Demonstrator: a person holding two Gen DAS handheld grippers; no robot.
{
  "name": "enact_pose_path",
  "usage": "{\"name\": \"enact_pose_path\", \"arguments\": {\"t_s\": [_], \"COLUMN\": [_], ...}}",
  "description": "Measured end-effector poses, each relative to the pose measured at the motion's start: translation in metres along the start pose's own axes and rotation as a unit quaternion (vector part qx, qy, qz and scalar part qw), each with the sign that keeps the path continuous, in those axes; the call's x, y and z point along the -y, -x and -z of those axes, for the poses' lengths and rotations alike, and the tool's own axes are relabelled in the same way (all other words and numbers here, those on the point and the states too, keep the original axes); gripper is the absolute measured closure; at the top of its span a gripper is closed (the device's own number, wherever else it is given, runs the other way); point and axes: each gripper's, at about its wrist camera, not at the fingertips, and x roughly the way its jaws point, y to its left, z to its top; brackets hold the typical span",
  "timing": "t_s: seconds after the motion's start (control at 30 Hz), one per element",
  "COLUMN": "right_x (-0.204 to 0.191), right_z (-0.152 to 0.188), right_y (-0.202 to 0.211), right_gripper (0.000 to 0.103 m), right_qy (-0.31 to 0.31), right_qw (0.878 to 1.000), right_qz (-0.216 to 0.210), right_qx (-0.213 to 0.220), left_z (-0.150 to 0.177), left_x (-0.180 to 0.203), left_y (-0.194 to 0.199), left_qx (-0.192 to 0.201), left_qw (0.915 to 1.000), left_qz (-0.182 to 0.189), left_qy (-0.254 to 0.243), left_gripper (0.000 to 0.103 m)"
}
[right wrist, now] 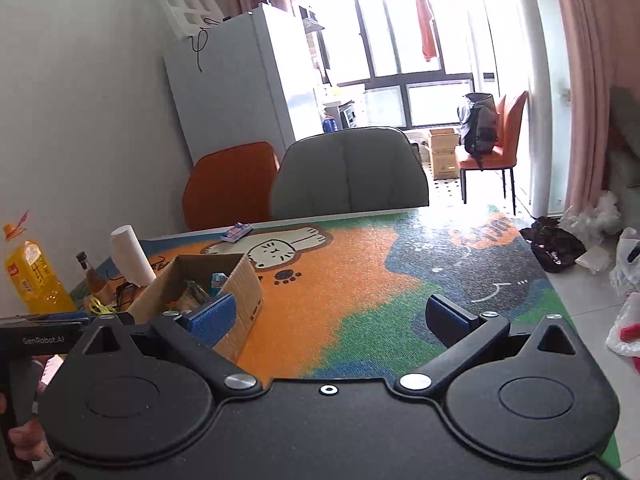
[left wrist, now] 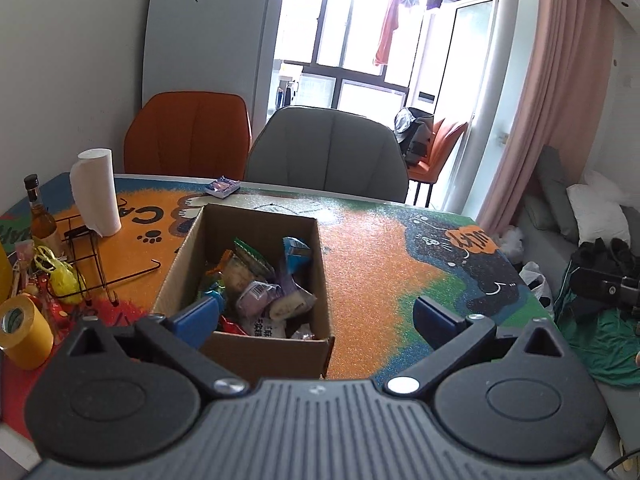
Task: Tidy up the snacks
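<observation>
An open cardboard box (left wrist: 256, 224) sits on the cartoon-cat table mat (left wrist: 368, 264) and holds several wrapped snacks (left wrist: 260, 280). My left gripper (left wrist: 316, 320) is open and empty, just in front of the box's near wall, its left finger over the box's near left corner. In the right wrist view the box (right wrist: 240, 280) lies at the left. My right gripper (right wrist: 332, 316) is open and empty above the mat to the right of the box. A small purple snack packet (left wrist: 222, 187) lies at the table's far edge; it also shows in the right wrist view (right wrist: 236, 232).
A paper towel roll (left wrist: 96, 196), a dark bottle (left wrist: 38, 212), a black wire rack (left wrist: 92, 256), a yellow tape roll (left wrist: 24, 332) and a yellow oil bottle (right wrist: 32, 276) crowd the table's left side. Grey (left wrist: 324, 152) and orange (left wrist: 188, 136) chairs stand behind the table.
</observation>
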Motion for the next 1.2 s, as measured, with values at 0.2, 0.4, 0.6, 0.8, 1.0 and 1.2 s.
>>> {"name": "enact_pose_path", "arguments": {"t_s": [0.2, 0.4, 0.6, 0.8, 1.0, 1.2], "right_x": [-0.004, -0.01, -0.009, -0.004, -0.007, -0.012], "right_z": [0.013, 0.01, 0.01, 0.012, 0.017, 0.021], "right_y": [0.017, 0.031, 0.031, 0.027, 0.023, 0.02], "right_gripper": [0.0, 0.0, 0.0, 0.0, 0.0, 0.0], "right_qy": [0.006, 0.007, 0.004, -0.002, 0.009, 0.021], "right_qw": [1.0, 1.0, 1.0, 1.0, 0.999, 0.999], "right_qz": [0.015, 0.019, 0.016, 0.023, 0.027, 0.032], "right_qx": [-0.006, 0.001, -0.007, -0.014, -0.024, -0.03], "left_z": [0.014, 0.022, 0.017, 0.018, 0.021, 0.022], "left_x": [0.005, 0.007, 0.006, 0.005, 0.008, 0.008], "left_y": [0.017, 0.031, 0.038, 0.035, 0.031, 0.03], "left_qx": [0.005, 0.009, 0.017, 0.014, 0.005, 0.003], "left_qw": [0.9999, 0.9996, 0.9994, 0.9996, 0.9996, 0.9996], "left_qz": [0.007, 0.003, -0.003, -0.002, 0.003, 0.005], "left_qy": [-0.011, -0.026, -0.029, -0.025, -0.029, -0.029], "left_gripper": [0.0, 0.0, 0.0, 0.0, 0.0, 0.0]}}
